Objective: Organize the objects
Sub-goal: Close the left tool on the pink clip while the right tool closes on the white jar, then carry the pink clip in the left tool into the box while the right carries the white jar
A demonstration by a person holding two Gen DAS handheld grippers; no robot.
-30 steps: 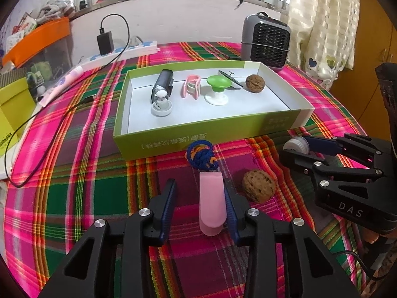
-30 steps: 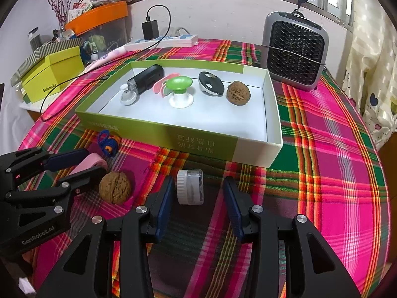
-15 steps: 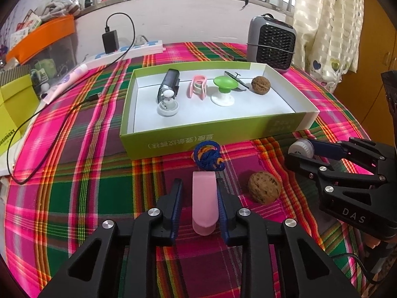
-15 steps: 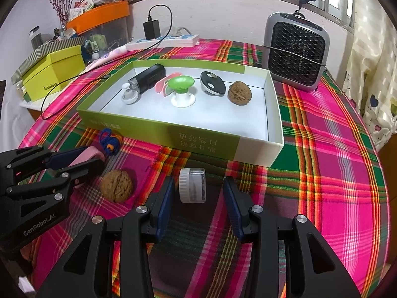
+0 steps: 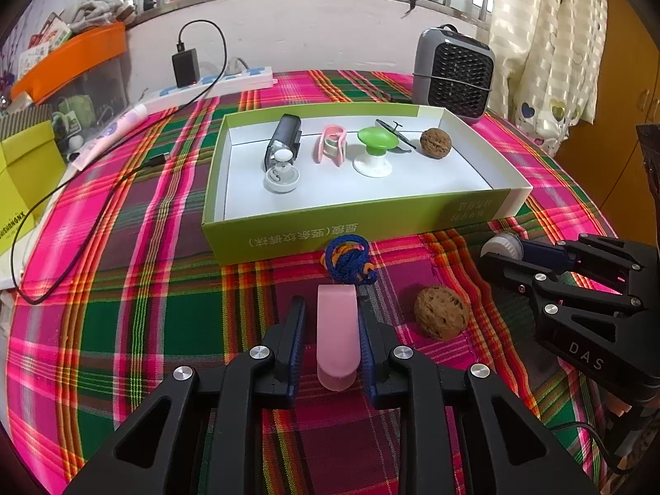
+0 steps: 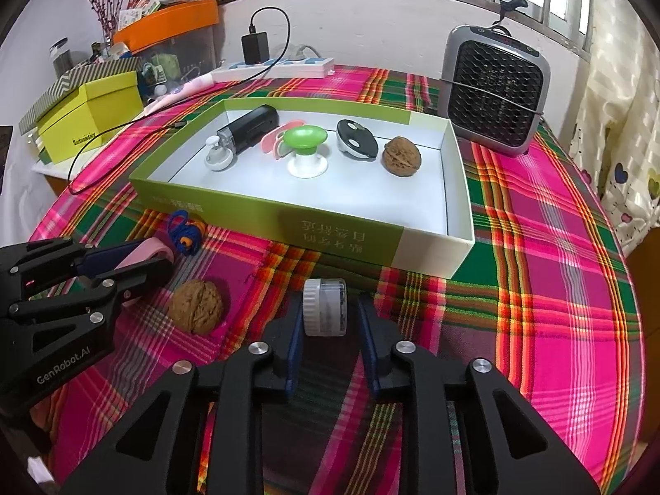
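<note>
Your left gripper has just closed its jaws on the smooth pink clip, and your right gripper has just closed on the small white-capped jar. Both lie on the cloth near the green box, probably so you can lift 2 things in. A bumpy brown walnut waits between them.

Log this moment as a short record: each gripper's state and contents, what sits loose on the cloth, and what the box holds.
left gripper: jaws just closed onto the pink clip
right gripper: jaws just closed onto the small white-capped jar
loose on tablecloth: walnut, blue cord bundle
green box: black device, pink clip, green knob, black disc, second walnut
</note>
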